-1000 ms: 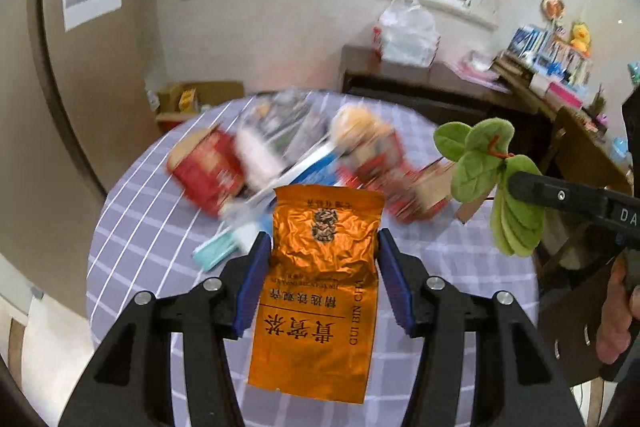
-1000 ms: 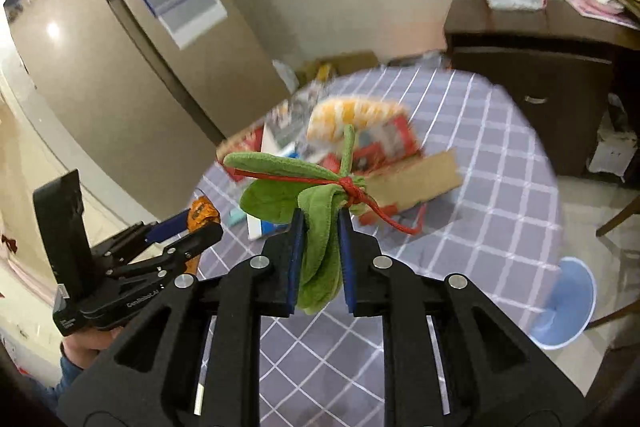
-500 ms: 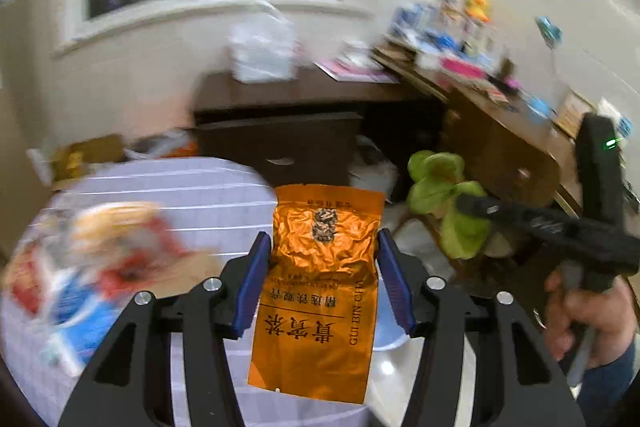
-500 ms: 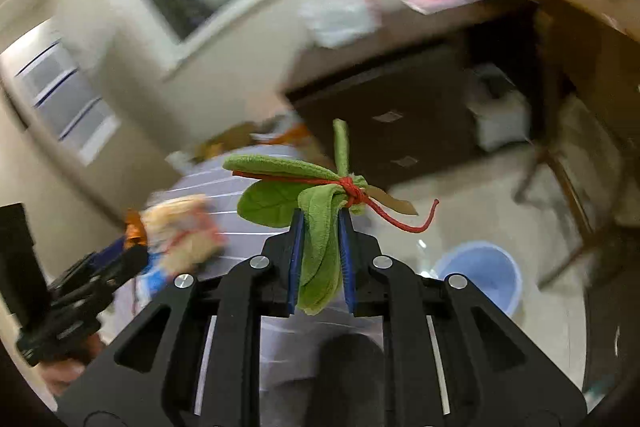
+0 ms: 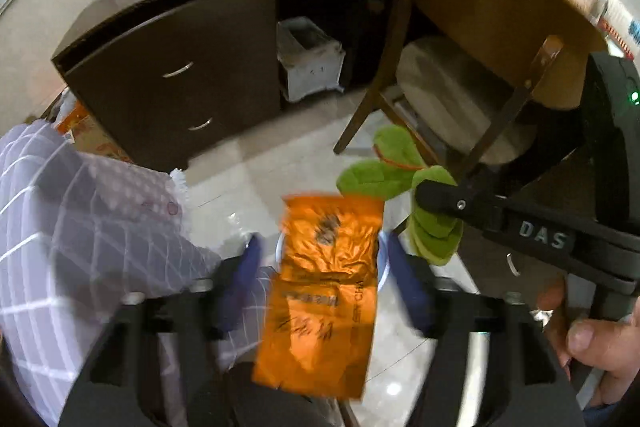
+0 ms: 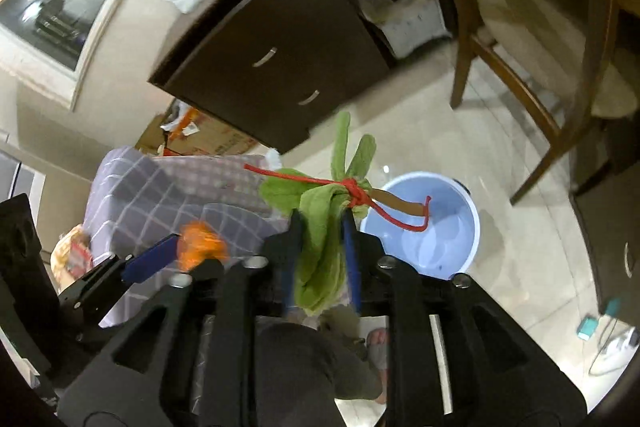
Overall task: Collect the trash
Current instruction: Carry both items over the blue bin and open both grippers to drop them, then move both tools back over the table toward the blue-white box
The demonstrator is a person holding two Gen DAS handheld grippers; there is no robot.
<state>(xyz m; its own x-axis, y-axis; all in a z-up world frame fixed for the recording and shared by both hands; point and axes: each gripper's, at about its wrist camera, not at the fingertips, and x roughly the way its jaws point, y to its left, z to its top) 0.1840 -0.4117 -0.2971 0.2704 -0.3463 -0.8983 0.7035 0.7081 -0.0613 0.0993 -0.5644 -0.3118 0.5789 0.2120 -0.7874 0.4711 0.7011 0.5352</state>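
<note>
My left gripper has its blue fingers spread wide, and the orange foil packet hangs loose and blurred between them, apart from both pads. It is over the light blue bin, whose rim peeks out behind the packet. My right gripper is shut on a bunch of green leaves tied with red string, held just left of the blue bin on the floor. The leaves also show in the left wrist view. The left gripper with the orange packet shows in the right wrist view.
The checked tablecloth edge of the round table is at left, also seen in the right wrist view. A dark wooden cabinet stands behind, a wooden chair to the right. A white box sits under the desk. Cardboard boxes lie by the cabinet.
Both grippers swung away from the table and tipped down toward the floor and the blue bin. The left jaws opened wider and the orange packet came loose. The right still grips the leaves.
</note>
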